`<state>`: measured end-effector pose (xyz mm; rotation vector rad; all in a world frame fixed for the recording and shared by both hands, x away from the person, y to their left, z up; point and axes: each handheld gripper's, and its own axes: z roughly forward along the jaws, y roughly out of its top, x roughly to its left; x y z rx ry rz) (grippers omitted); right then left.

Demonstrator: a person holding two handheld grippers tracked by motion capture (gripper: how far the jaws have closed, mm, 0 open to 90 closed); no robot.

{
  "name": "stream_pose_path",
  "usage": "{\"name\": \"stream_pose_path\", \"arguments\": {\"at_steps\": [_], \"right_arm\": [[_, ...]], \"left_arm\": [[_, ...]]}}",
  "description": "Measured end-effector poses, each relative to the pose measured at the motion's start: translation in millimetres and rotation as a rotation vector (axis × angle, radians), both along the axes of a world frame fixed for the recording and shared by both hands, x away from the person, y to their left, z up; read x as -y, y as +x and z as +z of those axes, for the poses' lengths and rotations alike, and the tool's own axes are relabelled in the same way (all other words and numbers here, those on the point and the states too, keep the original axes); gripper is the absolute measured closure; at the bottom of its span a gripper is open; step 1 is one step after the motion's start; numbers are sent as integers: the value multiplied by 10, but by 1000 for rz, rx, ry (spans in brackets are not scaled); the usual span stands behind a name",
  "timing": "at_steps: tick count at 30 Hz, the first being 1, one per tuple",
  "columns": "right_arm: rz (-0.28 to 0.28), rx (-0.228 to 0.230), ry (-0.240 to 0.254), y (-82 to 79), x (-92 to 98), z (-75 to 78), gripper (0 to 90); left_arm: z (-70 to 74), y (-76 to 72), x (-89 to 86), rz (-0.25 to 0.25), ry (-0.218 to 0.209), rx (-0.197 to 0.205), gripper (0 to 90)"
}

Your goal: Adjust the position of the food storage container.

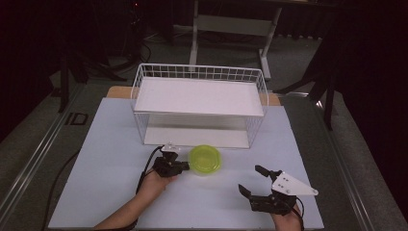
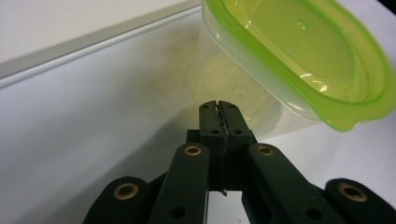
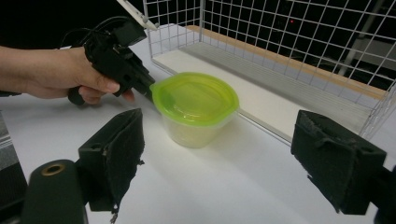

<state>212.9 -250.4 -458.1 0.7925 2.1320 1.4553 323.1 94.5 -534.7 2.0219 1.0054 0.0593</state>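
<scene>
A clear round tub with a lime-green lid (image 1: 205,160) stands on the white table, just in front of the wire rack. My left gripper (image 1: 185,166) sits at the tub's left side. Its jaws are shut together with nothing between them. In the left gripper view its tips (image 2: 218,106) lie under the lid's rim (image 2: 303,51), close against the tub's wall. The right gripper view has the tub (image 3: 194,100) ahead with the left gripper (image 3: 150,87) at its rim. My right gripper (image 1: 251,179) is open and empty, right of and nearer than the tub, its fingers (image 3: 116,154) wide apart.
A white wire rack (image 1: 199,72) with an upper shelf and a lower shelf (image 1: 192,137) stands behind the tub. The white mat (image 1: 110,159) stretches left and right of the hands. A cable trails from the left gripper toward the table's front edge.
</scene>
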Motion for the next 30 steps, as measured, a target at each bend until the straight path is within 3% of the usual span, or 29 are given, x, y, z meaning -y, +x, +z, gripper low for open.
{"name": "stream_pose_path", "arguments": {"at_steps": [8,12,17,18,22,25,29,30], "right_arm": [[-5,0,0,-1,1,2,171],[-3,5,-8,-11,-14,9,171],[-3,7,-3,-18,-20,19,171],[-2,6,-5,-16,-25,15,170],[6,-4,-12,-17,-61,0,171],[6,-6,-18,-20,-76,-6,171],[10,-8,-20,-33,-83,-8,171],[10,-11,-18,-39,-87,-8,171]], "left_arm": [[54,-56,-169,-1,-18,27,817],[118,-171,-336,-7,-25,43,709],[185,-281,-517,-24,-69,52,576],[231,-347,-583,-45,-99,58,576],[320,-497,-660,-77,-139,105,349],[371,-588,-670,-98,-165,107,151],[403,-650,-650,-127,-188,93,14],[430,-707,-624,-108,-183,122,14]]}}
